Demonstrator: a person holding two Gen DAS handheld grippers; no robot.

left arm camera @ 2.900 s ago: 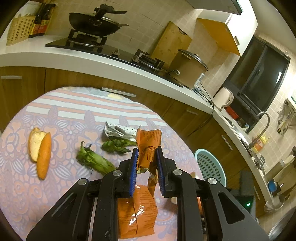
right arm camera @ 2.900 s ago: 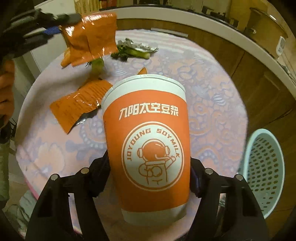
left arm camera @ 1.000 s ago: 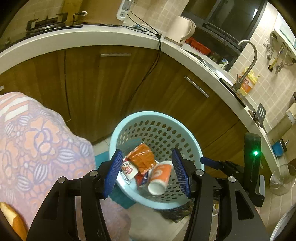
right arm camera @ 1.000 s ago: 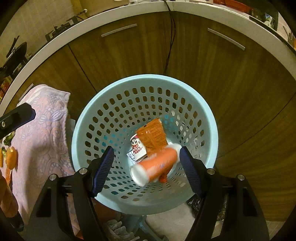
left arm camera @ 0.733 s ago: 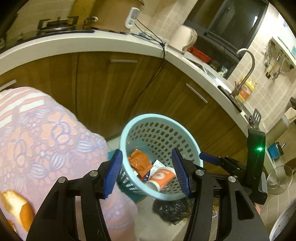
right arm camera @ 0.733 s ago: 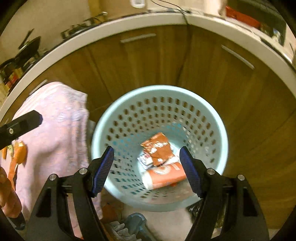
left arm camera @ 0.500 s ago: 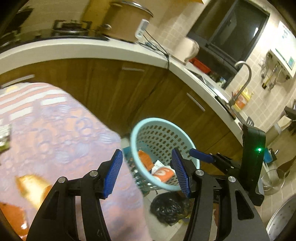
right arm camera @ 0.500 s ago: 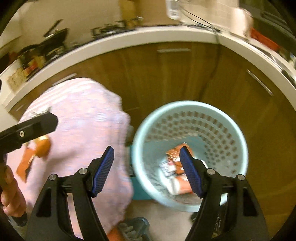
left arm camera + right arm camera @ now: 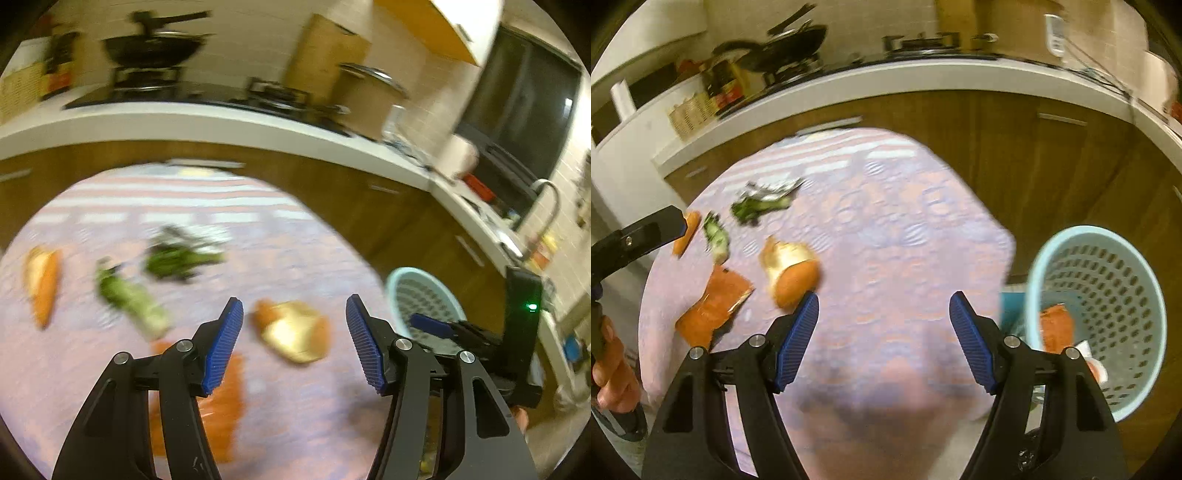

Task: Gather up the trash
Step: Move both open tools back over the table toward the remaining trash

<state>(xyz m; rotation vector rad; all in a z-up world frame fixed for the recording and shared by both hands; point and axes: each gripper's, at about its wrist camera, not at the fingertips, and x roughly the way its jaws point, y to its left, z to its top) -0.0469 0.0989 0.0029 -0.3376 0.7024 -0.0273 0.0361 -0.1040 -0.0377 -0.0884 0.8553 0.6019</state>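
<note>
Pale blue perforated basket [image 9: 1108, 314], pink floral tablecloth [image 9: 886, 229], orange wrapper [image 9: 713, 306], blue ribbed fingers [image 9: 223, 350]

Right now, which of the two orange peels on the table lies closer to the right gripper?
The curled peel showing its pale inside, just beyond the right gripper. The other, long peel lies far off at the table's left edge.

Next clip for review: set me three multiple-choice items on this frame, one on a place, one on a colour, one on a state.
1. Where is the basket?
A. on the counter
B. on the floor beside the table
C. on the table
2. What colour is the basket?
A. light blue
B. red
C. black
3. What is between the right gripper jaws?
A. a cup
B. a wrapper
C. nothing

Key: 1 B, it stands low past the table edge; 2 A, its perforated wall is light blue; 3 C, the jaws gape with only tablecloth behind.
</note>
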